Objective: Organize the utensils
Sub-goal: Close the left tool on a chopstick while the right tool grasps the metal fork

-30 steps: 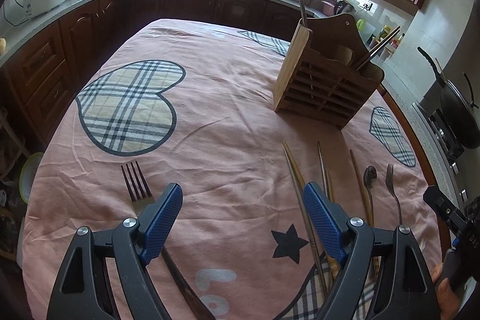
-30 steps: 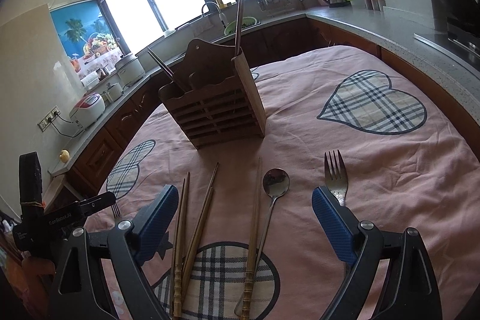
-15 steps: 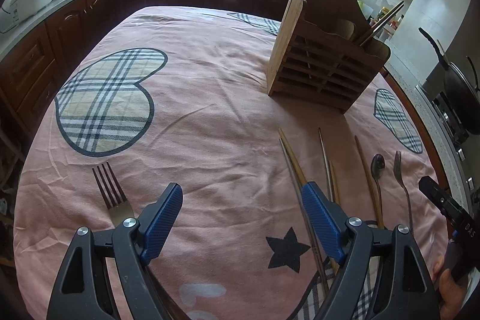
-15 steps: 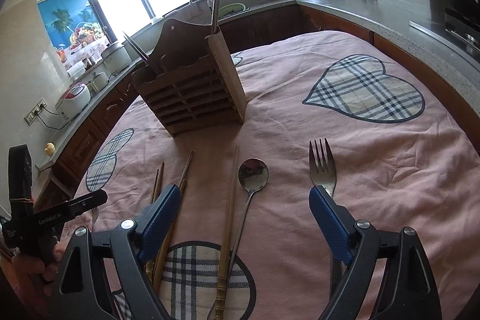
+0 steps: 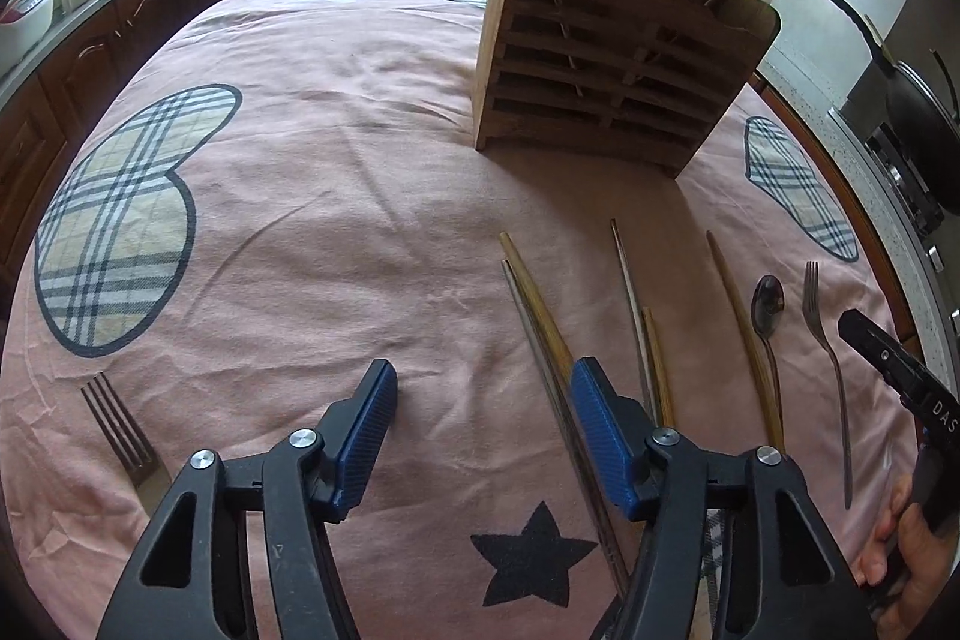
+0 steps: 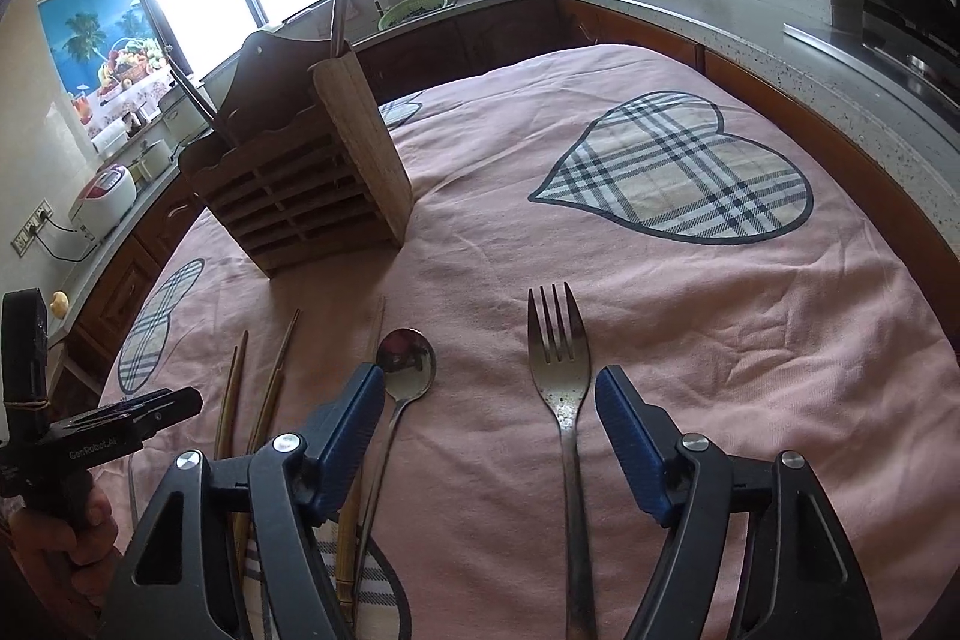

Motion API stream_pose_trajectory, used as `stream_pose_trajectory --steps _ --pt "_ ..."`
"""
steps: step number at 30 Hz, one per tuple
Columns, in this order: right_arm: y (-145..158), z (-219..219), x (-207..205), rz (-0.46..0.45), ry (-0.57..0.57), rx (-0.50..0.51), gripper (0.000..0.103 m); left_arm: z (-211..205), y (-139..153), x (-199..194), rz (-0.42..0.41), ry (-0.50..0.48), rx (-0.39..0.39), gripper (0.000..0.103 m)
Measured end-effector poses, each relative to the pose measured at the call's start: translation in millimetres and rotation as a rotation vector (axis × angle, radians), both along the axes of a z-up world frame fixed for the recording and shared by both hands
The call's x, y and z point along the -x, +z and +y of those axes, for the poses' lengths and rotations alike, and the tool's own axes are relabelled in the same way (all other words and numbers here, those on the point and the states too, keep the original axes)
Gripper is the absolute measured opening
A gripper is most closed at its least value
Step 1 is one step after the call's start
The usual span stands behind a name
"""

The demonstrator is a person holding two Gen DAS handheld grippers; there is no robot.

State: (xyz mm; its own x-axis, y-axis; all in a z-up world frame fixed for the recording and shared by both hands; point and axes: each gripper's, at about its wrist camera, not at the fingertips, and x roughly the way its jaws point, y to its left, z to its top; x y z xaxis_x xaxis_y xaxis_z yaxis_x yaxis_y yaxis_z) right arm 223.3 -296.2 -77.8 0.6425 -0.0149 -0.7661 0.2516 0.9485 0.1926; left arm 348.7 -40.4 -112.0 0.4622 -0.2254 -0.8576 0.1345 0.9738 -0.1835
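A slatted wooden utensil holder stands upright on the pink tablecloth and holds a few long utensils. My left gripper hovers low over the cloth, its jaws closing on nothing. A pair of chopsticks runs just inside its right finger. More chopsticks, a spoon and a fork lie to the right. My right gripper is closing too. That fork lies between its pads, untouched, and the spoon sits beside its left finger.
A second fork lies alone at the cloth's left edge. Kitchen counters with appliances ring the table, with a stove and black pan at the right. A hand holds each gripper's handle.
Both grippers have sunk toward the table and moved forward. The left one shifted right, toward the chopsticks. Both pairs of jaws stand narrower than before.
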Motion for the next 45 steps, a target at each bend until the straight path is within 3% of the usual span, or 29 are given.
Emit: stream_pose_trajectory --steps 4,7,11,13,15,16,17,18,21,28,45 --pt "-10 -6 -11 0.047 0.000 0.043 0.056 -9 -5 -8 -0.024 -0.011 -0.044 0.051" --pt "-20 -11 -21 0.084 -0.001 0.065 0.055 -9 -7 -16 -0.027 -0.015 -0.052 0.047" --pt "-26 -11 -34 0.104 0.016 0.104 0.055 -24 -10 -21 -0.048 -0.053 -0.133 0.046" --pt "-27 -10 -40 0.109 0.023 0.121 0.046 -32 -12 -21 -0.069 -0.068 -0.163 0.044" --pt "-28 -9 -43 0.116 0.020 0.152 0.028 -34 -12 -22 -0.081 -0.080 -0.157 0.030" --pt "-28 -9 -44 0.115 0.024 0.153 0.028 -34 -12 -22 -0.082 -0.084 -0.153 0.025" --pt "-27 -9 -44 0.113 0.027 0.153 0.028 -34 -12 -23 -0.080 -0.086 -0.143 0.013" --pt "-27 -9 -43 0.109 0.030 0.152 0.028 -32 -11 -24 -0.074 -0.085 -0.123 0.009" --pt "-21 -9 -40 0.087 0.032 0.136 0.028 -18 -9 -24 -0.051 -0.073 -0.049 0.006" --pt "12 -9 -24 0.000 0.023 0.095 0.028 17 17 -11 -0.062 -0.026 0.090 0.003" --pt "82 2 16 -0.164 0.019 0.078 0.028 55 98 65 -0.218 -0.018 0.167 0.003"
